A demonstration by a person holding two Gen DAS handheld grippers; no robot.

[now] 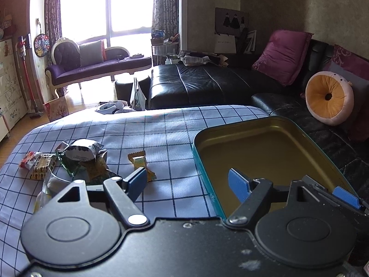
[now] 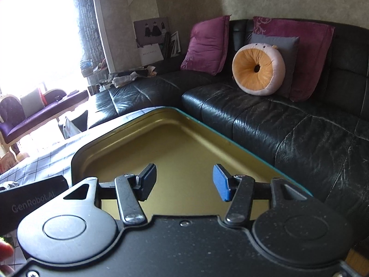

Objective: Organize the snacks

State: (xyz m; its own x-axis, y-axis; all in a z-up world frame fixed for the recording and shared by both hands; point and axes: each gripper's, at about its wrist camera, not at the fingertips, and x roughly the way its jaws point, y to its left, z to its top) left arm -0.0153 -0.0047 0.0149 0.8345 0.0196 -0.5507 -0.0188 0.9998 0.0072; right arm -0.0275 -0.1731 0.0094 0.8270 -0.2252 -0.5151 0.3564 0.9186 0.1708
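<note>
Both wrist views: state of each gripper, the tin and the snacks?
Left gripper: open, holding nothing.
Right gripper: open, holding nothing, over the tin.
Tin: lid off, appears empty.
Snack pile: on the checked cloth, outside the tin.
Yellow snack: lies apart from the pile, wrapped.

Held both tongs level and forward-pointing, left tongs spread wide with nothing between the blue-padded fingers, right tongs likewise parted and empty, its dark body edging into the left view at lower right, close alongside.
</note>
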